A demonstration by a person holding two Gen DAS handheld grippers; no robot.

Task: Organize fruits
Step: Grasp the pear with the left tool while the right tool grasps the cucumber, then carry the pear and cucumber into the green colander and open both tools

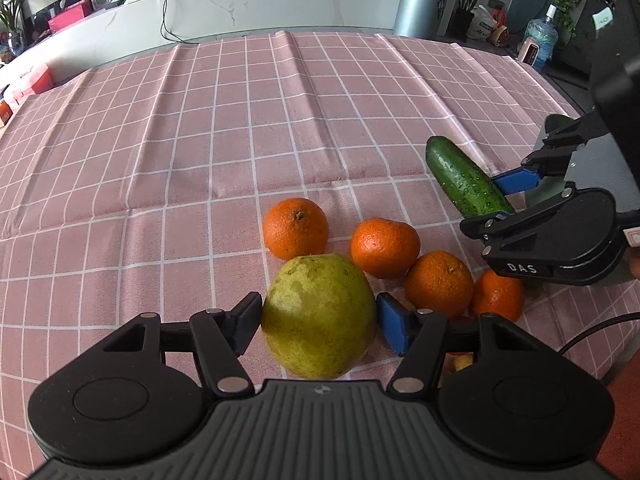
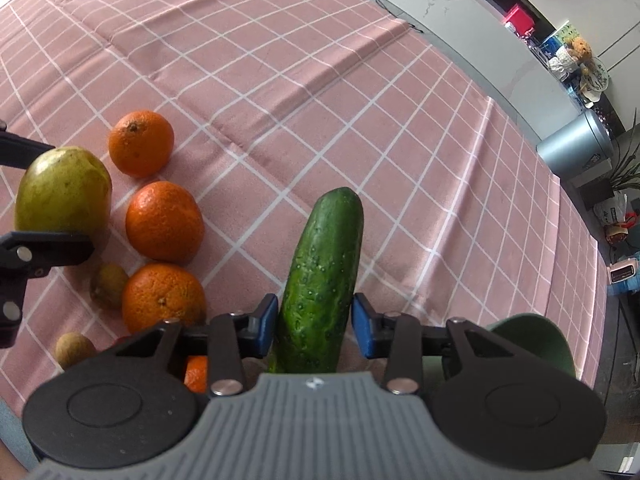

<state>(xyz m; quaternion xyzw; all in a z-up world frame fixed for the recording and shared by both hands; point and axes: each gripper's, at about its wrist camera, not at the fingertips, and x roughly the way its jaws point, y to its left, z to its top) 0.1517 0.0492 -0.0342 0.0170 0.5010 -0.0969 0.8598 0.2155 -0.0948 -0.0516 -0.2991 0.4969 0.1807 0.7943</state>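
Note:
A yellow-green pear (image 1: 320, 316) sits between the fingers of my left gripper (image 1: 318, 320), whose pads press both its sides. The pear also shows in the right wrist view (image 2: 64, 190). Several oranges (image 1: 296, 228) lie on the pink checked cloth (image 1: 200, 140) just beyond and right of the pear. My right gripper (image 2: 314, 326) straddles a green cucumber (image 2: 324, 276); its blue pads stand a little apart from the cucumber's sides. The cucumber (image 1: 464, 178) and right gripper (image 1: 508, 200) also show at the right of the left wrist view.
Two small brown fruits (image 2: 108, 284) lie among the oranges (image 2: 164, 220). A dark green bowl (image 2: 532, 344) sits behind my right gripper's right finger. A grey bin (image 1: 424, 6), plants and a white counter stand beyond the table's far edge.

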